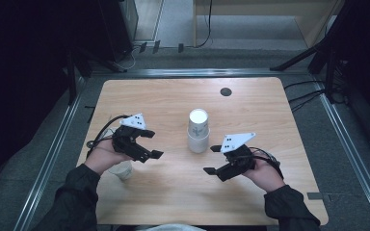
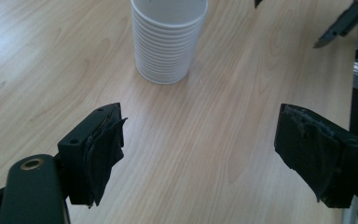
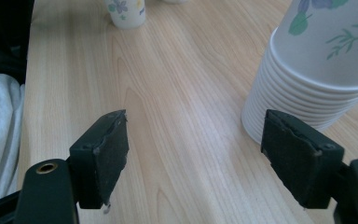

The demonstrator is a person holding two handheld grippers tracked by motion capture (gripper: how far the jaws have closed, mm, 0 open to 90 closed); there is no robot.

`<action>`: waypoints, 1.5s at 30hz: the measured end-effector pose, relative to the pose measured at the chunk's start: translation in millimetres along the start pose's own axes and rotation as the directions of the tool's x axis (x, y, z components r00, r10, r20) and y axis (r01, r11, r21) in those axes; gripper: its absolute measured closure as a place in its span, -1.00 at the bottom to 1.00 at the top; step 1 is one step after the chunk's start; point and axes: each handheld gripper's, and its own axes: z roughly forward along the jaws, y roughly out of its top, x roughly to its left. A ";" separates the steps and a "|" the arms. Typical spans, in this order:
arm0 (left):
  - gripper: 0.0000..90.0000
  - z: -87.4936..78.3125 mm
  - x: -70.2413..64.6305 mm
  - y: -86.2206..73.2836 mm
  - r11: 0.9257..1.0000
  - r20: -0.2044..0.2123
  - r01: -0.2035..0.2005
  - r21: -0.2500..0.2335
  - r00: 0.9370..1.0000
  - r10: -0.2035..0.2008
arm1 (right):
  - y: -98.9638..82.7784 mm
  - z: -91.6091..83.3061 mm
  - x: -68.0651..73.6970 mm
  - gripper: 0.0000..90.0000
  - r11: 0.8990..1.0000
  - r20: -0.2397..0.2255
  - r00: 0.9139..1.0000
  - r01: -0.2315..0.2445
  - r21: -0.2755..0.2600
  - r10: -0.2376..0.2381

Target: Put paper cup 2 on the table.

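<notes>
A light wooden table (image 1: pixel 250 101) with a round dark grommet (image 1: pixel 226 91) near its far edge stands on grey floor (image 1: pixel 173 19), cables (image 1: pixel 313 98) trailing beside it.

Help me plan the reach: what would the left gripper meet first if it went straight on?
Most likely the stack of paper cups, upright just ahead of the open left gripper; only bare table lies between.

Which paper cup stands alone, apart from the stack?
The single cup by the left hand, at the table's near left; the others sit nested upside down in the central cup stack.
</notes>
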 end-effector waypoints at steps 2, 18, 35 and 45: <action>-0.65 3.4 -1.2 3.4 1.000 -0.011 0.004 -0.005 1.000 -0.004 | -1.4 -1.3 1.0 -0.48 1.000 0.004 1.000 -0.003 0.001 0.003; -0.65 23.6 -23.1 13.2 1.000 -0.052 0.005 -0.014 0.999 -0.006 | -2.5 -4.9 0.4 -0.48 1.000 0.008 1.000 -0.010 -0.010 0.010; -0.65 42.7 -41.6 15.3 1.000 -0.042 0.028 0.006 0.999 -0.028 | -0.5 0.0 1.2 -0.48 1.000 -0.004 1.000 0.006 0.002 -0.006; -0.65 53.8 -56.5 18.6 0.999 0.006 0.047 -0.004 0.999 -0.047 | -0.3 2.4 2.5 -0.48 1.000 -0.012 1.000 0.011 0.011 -0.011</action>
